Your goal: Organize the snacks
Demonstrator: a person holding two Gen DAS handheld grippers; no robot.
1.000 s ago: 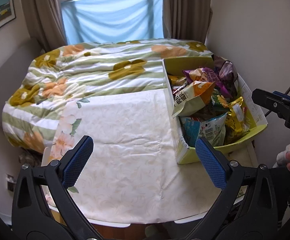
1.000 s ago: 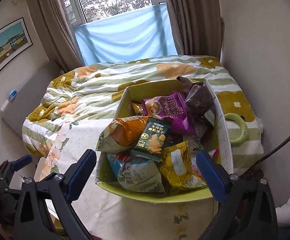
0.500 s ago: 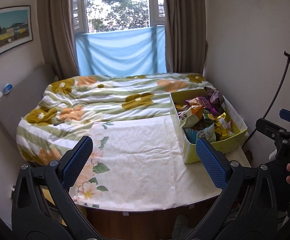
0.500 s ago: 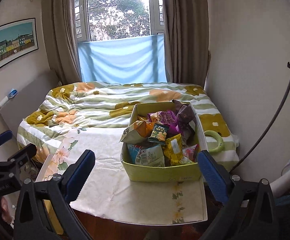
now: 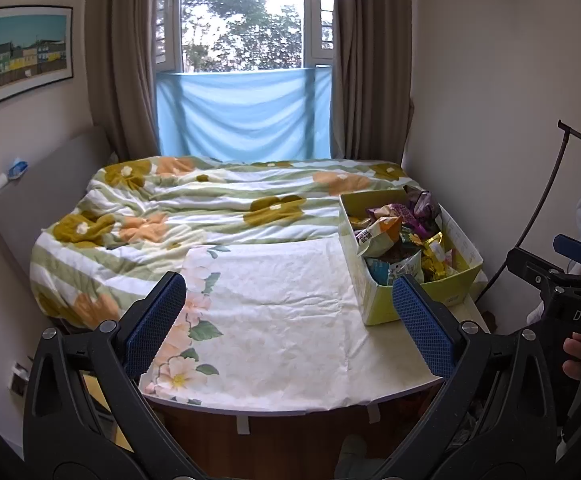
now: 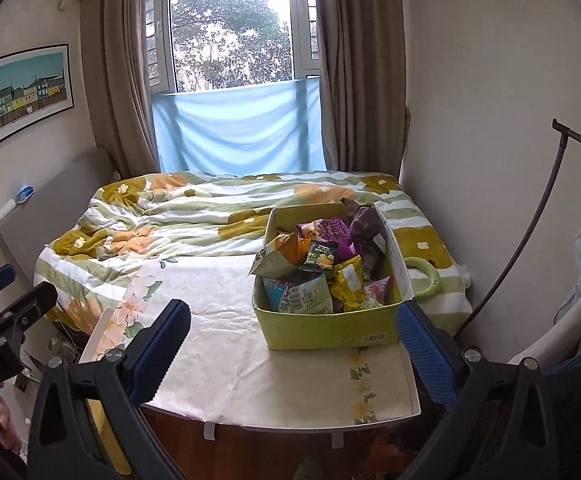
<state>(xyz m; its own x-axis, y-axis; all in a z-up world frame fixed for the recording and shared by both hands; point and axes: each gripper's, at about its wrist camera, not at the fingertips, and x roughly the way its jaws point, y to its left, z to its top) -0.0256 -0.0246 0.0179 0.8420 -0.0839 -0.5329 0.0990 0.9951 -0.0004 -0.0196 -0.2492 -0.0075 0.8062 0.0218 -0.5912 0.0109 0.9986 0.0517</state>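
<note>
- Right wrist view gives us the green cardboard box (image 6: 326, 330) on the cloth-covered tabletop (image 6: 226, 344), heaped with crinkled foil snack packets (image 6: 318, 268); the lower packets are buried and their print is too small for us to read.
- We see the right gripper (image 6: 290, 344) spread wide and empty, its blue textured pads (image 6: 422, 344) short of the box.
- Left wrist view shows us the left gripper (image 5: 290, 324) likewise gaping, holding nothing, with the box's near wall partly hidden behind one pad.
</note>
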